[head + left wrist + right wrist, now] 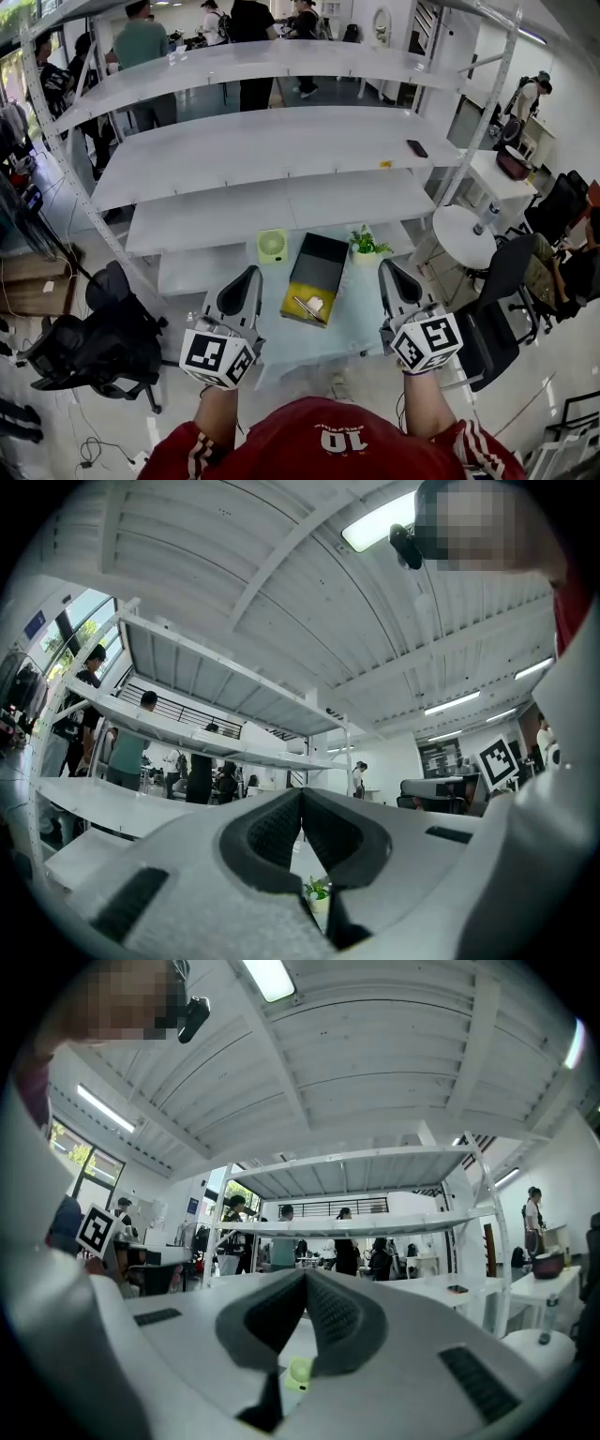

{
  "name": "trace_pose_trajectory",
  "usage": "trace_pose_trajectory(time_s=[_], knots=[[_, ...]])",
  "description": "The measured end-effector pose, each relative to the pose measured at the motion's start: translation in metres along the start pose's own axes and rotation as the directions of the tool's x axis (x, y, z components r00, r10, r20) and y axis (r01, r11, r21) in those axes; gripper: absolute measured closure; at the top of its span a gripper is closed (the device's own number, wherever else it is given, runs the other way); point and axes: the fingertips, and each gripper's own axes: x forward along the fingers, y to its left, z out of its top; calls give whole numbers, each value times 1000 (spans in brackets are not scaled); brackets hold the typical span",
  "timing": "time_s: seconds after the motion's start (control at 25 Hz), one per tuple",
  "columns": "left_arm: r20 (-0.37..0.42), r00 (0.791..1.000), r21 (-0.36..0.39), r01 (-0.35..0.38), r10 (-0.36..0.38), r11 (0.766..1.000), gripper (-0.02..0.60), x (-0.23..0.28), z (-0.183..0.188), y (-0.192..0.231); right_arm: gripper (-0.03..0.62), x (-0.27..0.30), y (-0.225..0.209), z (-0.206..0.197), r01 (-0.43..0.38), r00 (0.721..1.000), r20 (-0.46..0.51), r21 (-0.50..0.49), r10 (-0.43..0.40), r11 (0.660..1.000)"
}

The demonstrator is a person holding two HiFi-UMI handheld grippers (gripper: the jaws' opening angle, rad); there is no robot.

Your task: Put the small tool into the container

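Note:
In the head view a black box (319, 262) lies on the pale blue table (361, 314), with a yellow part (292, 310) at its near end. A small pale tool (308, 305) rests on that yellow part. My left gripper (251, 275) is held at the table's near left edge, jaws shut and empty. My right gripper (386, 268) is at the near right, also shut and empty. Both point up and away from the table. In the left gripper view the left gripper (301, 795) shows closed tips; in the right gripper view the right gripper (306, 1275) does too.
A small green fan (272, 246) stands behind the box on the left, and it also shows as the green fan (298, 1372) below the right jaws. A potted plant (366, 245) stands at the right. White shelves (272, 141) rise behind the table. Black office chairs (103, 337) flank it. People stand far back.

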Motion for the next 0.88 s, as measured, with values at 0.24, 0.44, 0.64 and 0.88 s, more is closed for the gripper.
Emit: trace_pose_trajectory(time_s=[0.24,0.44,0.64,0.88], knots=[[4,1000,-5,-6,6,1000,580,1,2,1,591,2,0,1,1,1000,-2,2,-1,1000],[4,1000,-5,-4,4,1000,580,2,1,2,591,3,-2,-2,9,1000,-7,7,-9,1000],[6,1000,-21,-5,5,1000,580,5,-2,1,592,2,-4,-6,23,999,-24,-3,-23,1000],[1,1000,-34,-4,4,999,580,9,-9,3,591,2,-7,-11,33,999,-38,-12,-34,999]])
